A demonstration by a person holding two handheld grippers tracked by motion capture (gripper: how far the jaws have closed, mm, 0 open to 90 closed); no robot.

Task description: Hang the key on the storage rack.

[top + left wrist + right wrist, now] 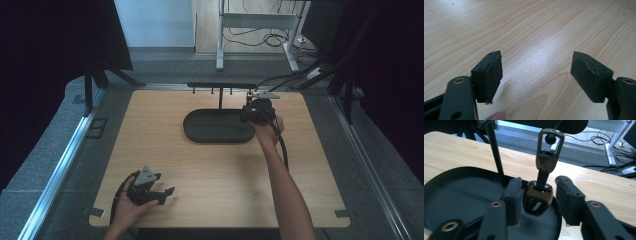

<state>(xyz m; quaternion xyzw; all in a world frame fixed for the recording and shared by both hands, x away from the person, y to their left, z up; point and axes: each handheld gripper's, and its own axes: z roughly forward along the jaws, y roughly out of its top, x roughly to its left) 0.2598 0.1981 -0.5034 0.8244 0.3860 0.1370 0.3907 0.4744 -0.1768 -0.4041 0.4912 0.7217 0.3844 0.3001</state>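
A key (545, 163) with a metal loop hangs from a round peg (550, 138) under the black bar (220, 85) of a stand. Its brown and black fob (539, 198) dangles just above the stand's oval black base (200, 131). My right gripper (539, 183) is open, with the fob between its pads and a gap on both sides. In the high view the right gripper (249, 109) sits at the bar's right end. My left gripper (167, 192) rests low over the wooden table (200, 170) at the front left, open, nothing between its pads (490, 75).
The stand's thin post (495, 152) rises just left of the right gripper. Other small pegs hang along the bar. Dark screens flank the table, and cables and a desk frame (255, 22) lie on the floor beyond its far edge.
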